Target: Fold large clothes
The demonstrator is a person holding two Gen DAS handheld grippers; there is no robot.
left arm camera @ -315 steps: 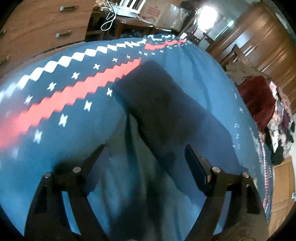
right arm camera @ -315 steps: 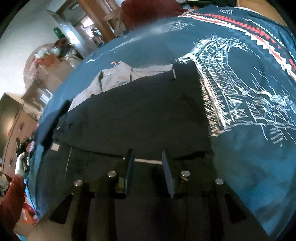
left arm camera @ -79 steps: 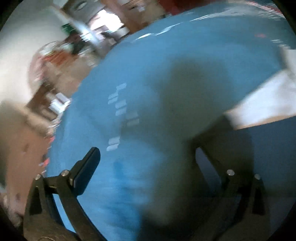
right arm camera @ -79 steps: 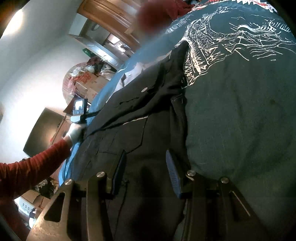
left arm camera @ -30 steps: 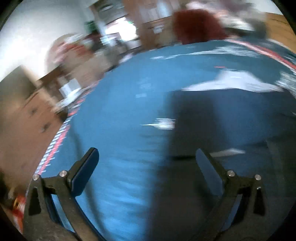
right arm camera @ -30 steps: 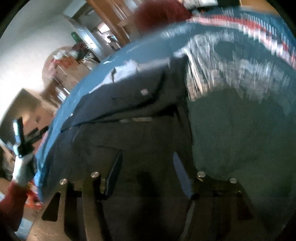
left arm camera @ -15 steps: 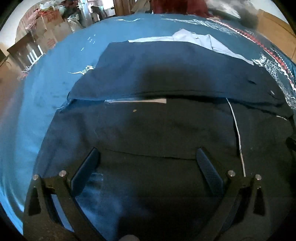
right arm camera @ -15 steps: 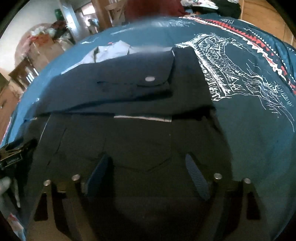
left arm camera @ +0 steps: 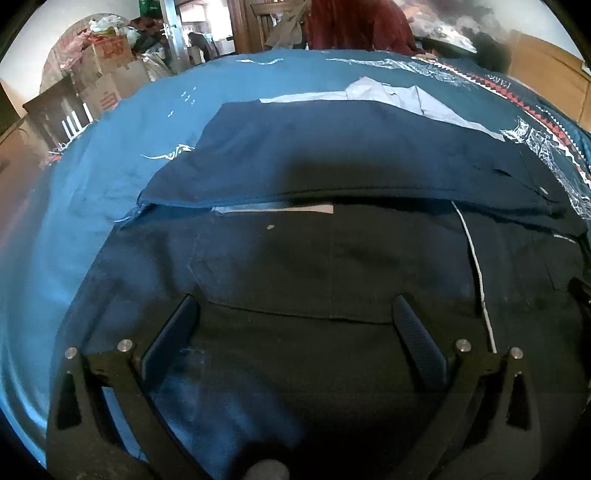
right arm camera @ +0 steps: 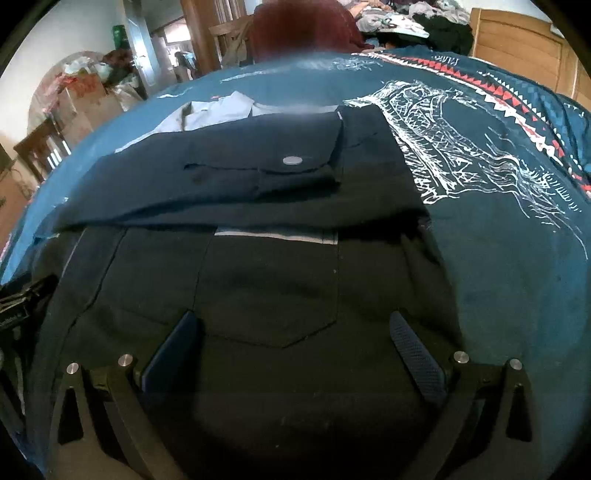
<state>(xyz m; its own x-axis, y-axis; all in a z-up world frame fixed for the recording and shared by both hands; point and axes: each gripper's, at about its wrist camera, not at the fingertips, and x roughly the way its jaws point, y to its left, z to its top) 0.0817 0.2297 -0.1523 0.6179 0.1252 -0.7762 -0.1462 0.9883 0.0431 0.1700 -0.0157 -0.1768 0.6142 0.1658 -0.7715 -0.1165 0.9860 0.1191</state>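
Note:
A dark navy garment [left arm camera: 332,266] [right arm camera: 273,280] lies spread on a blue patterned bedspread [left arm camera: 122,162] [right arm camera: 517,236]. A folded-over navy layer [left arm camera: 351,162] [right arm camera: 236,184] with a buttoned pocket flap [right arm camera: 291,160] crosses its far side. Beyond that, a pale grey shirt part [left arm camera: 391,96] [right arm camera: 218,110] sticks out. My left gripper [left arm camera: 295,323] hovers open over the near dark cloth, nothing between its fingers. My right gripper [right arm camera: 293,332] is open too, above a pointed chest pocket [right arm camera: 269,314]. The other gripper's body shows at the left edge of the right wrist view.
A dark red garment [right arm camera: 303,27] hangs on a chair past the bed. Cardboard boxes and clutter [left arm camera: 107,66] stand at the far left. A pile of clothes [right arm camera: 413,18] and wooden furniture [right arm camera: 517,44] sit at the far right.
Both grippers swung round over the last second and settled low over the dark garment. The right gripper opened wide. In the last half second almost nothing moved.

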